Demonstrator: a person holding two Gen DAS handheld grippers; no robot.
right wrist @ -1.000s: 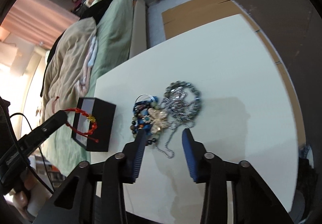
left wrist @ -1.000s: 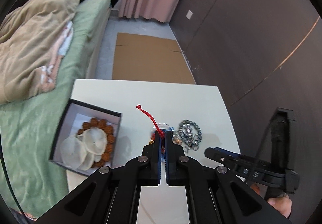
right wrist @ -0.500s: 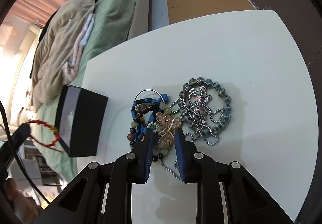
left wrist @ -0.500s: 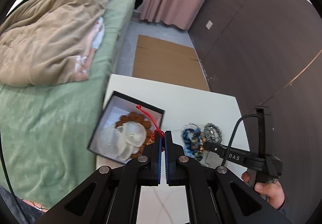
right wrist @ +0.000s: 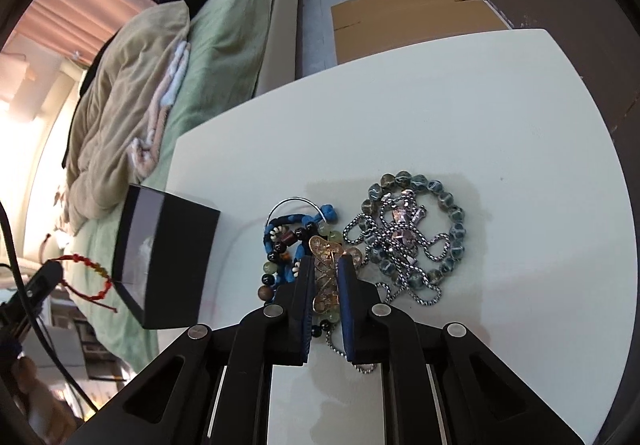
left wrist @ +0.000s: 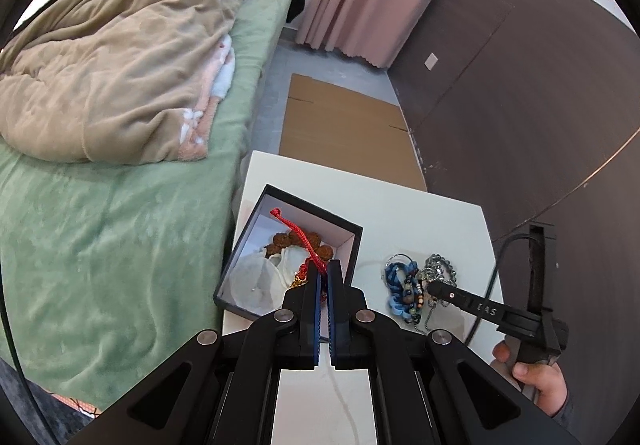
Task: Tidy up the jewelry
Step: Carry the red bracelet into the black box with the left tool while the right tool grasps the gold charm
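My left gripper (left wrist: 324, 267) is shut on a red cord bracelet (left wrist: 298, 235) and holds it over the open black jewelry box (left wrist: 340, 223), which holds brown beads and white shell discs. The bracelet also shows in the right wrist view (right wrist: 90, 271), hanging beside the box (right wrist: 172, 245). My right gripper (right wrist: 326, 265) sits low over the pile on the white table (right wrist: 440, 105), its fingers closed around a gold butterfly piece (right wrist: 328, 257). A blue beaded bracelet (right wrist: 284, 241) and a silver chain with grey beads (right wrist: 412, 233) lie beside it.
A bed with green sheet and beige blanket (left wrist: 100, 85) runs along the table's left side. Flat cardboard (left wrist: 344, 129) lies on the floor beyond the table. A dark wall (left wrist: 520, 105) is at the right.
My left gripper has carried the red bracelet left from the pile to over the box. My right gripper has come down on the pile and narrowed around the gold butterfly piece.
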